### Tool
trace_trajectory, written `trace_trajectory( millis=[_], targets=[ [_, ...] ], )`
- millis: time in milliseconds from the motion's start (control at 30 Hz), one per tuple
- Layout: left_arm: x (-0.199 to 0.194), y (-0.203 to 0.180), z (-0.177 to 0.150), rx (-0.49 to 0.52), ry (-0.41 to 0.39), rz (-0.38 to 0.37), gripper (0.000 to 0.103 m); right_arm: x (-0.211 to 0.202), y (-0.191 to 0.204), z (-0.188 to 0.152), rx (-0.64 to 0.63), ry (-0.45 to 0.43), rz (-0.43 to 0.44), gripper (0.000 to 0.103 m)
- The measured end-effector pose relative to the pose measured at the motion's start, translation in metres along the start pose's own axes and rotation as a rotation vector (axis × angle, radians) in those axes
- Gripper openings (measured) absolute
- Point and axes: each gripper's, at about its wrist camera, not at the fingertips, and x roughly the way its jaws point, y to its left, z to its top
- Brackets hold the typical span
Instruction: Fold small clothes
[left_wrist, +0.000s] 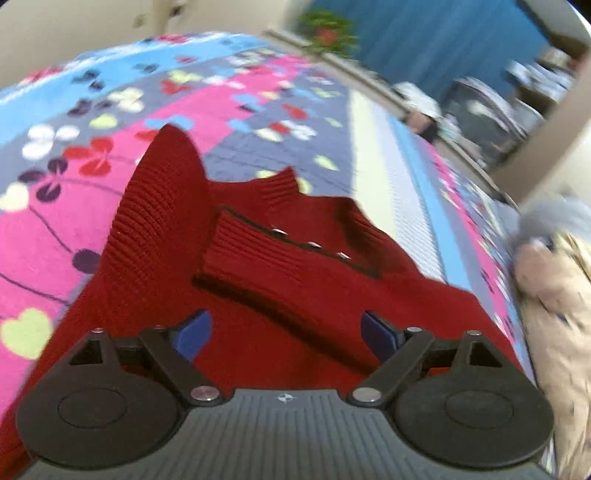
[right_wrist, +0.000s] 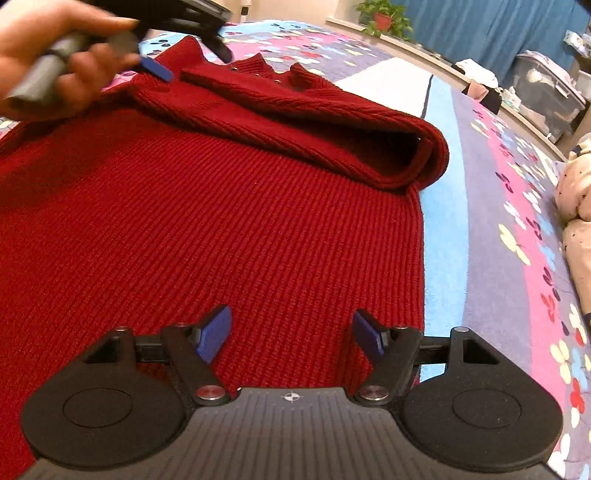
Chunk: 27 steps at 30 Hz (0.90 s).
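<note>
My red knit sweater (right_wrist: 207, 221) lies flat on the flowered bedspread (right_wrist: 491, 206), back panel up, with both sleeves already laid across the upper body, so I judge the next move is a fold along its length, hem toward collar. Its long axis runs away from me, from the hem under my tools to the ribbed collar (left_wrist: 275, 184) at the far end. The right sleeve (right_wrist: 332, 122) ends in a rounded bend near the right side edge; the other sleeve's cuff (left_wrist: 236, 254) sits beside 3 small metal snaps (left_wrist: 312, 244). My right gripper (right_wrist: 290, 336) hangs just above the lower body panel, near the right side seam, angled down at the cloth, both blue pads spread with nothing between them. My left gripper (left_wrist: 286, 334) also stands wide and empty over the knit, pointing down toward the collar; the right wrist view shows my left hand (right_wrist: 48, 48) holding it up near the left shoulder. So the right is nearer the hem, and the left must come back toward the hem's other corner before I can lift both together.
</note>
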Motion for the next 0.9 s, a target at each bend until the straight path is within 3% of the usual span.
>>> trace_trajectory(
  millis=[33, 100, 133, 167, 200, 333, 400, 433, 467, 500, 533, 600, 700, 767, 900],
  targets=[
    [0.009, 0.002, 0.003, -0.024, 0.002, 0.014, 0.085, 0.001, -0.001, 0.0, -0.001, 0.001, 0.004, 0.073],
    [0.02, 0.006, 0.01, -0.029, -0.004, 0.046, 0.053, 0.002, -0.002, 0.002, -0.002, 0.003, 0.013, 0.073],
    [0.025, 0.007, 0.017, -0.016, 0.005, 0.048, 0.026, 0.003, -0.002, 0.002, -0.002, 0.003, 0.015, 0.073],
    [0.025, 0.008, 0.019, -0.009, 0.016, 0.029, 0.013, 0.004, -0.002, 0.003, -0.002, 0.004, 0.018, 0.073],
    [0.019, 0.01, 0.022, -0.009, 0.007, -0.003, 0.01, 0.004, -0.002, 0.004, -0.002, 0.005, 0.019, 0.073],
    [-0.042, 0.01, 0.021, 0.027, -0.251, -0.107, 0.009, 0.006, 0.001, 0.006, -0.016, 0.003, 0.013, 0.073],
    [-0.059, 0.019, 0.01, 0.047, -0.291, -0.144, 0.01, 0.006, 0.003, 0.007, -0.02, 0.002, 0.007, 0.073],
    [-0.051, 0.024, 0.004, 0.059, -0.252, -0.117, 0.018, 0.006, 0.003, 0.007, -0.022, 0.001, 0.005, 0.073],
    [-0.037, 0.03, 0.0, 0.067, -0.177, -0.056, 0.033, 0.006, 0.004, 0.007, -0.023, 0.001, 0.004, 0.073],
    [-0.022, 0.038, -0.004, 0.06, -0.086, 0.052, 0.035, 0.006, 0.004, 0.007, -0.02, 0.002, 0.004, 0.073],
    [-0.016, 0.045, -0.006, 0.036, -0.04, 0.149, 0.027, 0.007, 0.004, 0.007, -0.018, 0.002, 0.004, 0.073],
    [-0.03, 0.047, -0.006, 0.027, -0.09, 0.164, 0.027, 0.006, 0.004, 0.006, -0.012, 0.003, 0.003, 0.073],
    [-0.058, 0.023, -0.005, 0.096, -0.271, 0.26, 0.039, 0.005, 0.006, 0.005, -0.02, 0.0, -0.004, 0.073],
    [-0.058, 0.009, -0.002, 0.107, -0.327, 0.252, 0.04, 0.006, 0.006, 0.006, -0.017, 0.002, -0.004, 0.073],
    [-0.028, -0.003, -0.005, 0.228, -0.33, 0.296, 0.04, 0.006, 0.006, 0.007, -0.015, 0.001, -0.004, 0.073]
  ],
)
